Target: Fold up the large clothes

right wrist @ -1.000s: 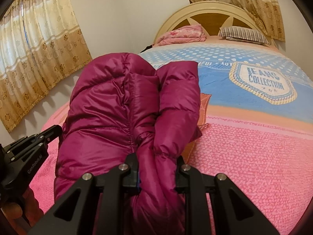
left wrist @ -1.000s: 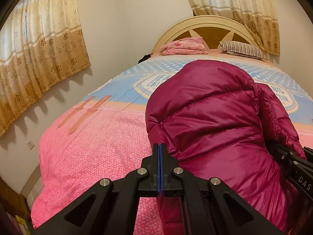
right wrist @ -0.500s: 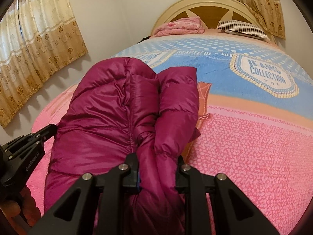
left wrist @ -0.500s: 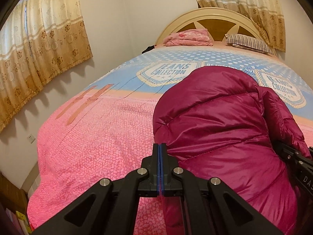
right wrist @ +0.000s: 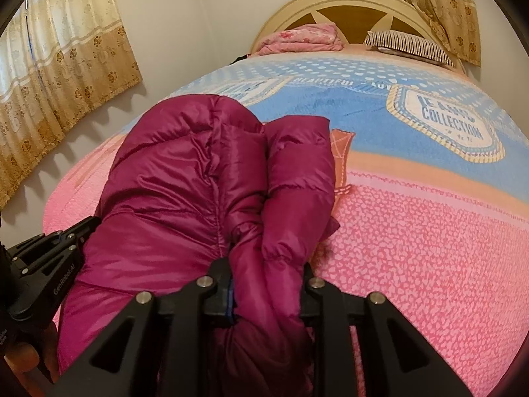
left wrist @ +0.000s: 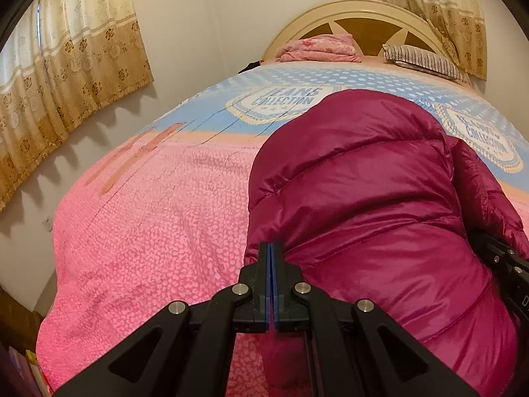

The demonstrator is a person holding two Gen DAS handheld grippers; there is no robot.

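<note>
— Where is the garment?

— The shiny magenta quilted puffer jacket (left wrist: pixel 373 205) lies bunched on the near, pink-patterned part of the bed's pink and blue printed bedspread (left wrist: pixel 158 218), its far end reaching the blue zone with the "JEANS COLLECTION" badges.

— And the left gripper (left wrist: pixel 270 258)?

— Its blue-padded fingers (left wrist: pixel 264 274) are pressed flat together at the jacket's left near edge. Magenta fabric shows just below them, but whether any is pinched between the pads I cannot tell.

— The right gripper (right wrist: pixel 266 276)?

— Its fingers (right wrist: pixel 228 284) are clamped on a thick roll of the jacket, a folded sleeve-like part (right wrist: pixel 297 178) that runs away from them. The left tool shows at that view's left edge, touching the jacket's side.

— What else is on the bed?

— A folded pink floral blanket (left wrist: pixel 319 48) and a striped pillow (left wrist: pixel 426 59) by the cream arched wooden headboard (left wrist: pixel 357 10). Beige patterned curtains (left wrist: pixel 66 76) hang on the left wall.
</note>
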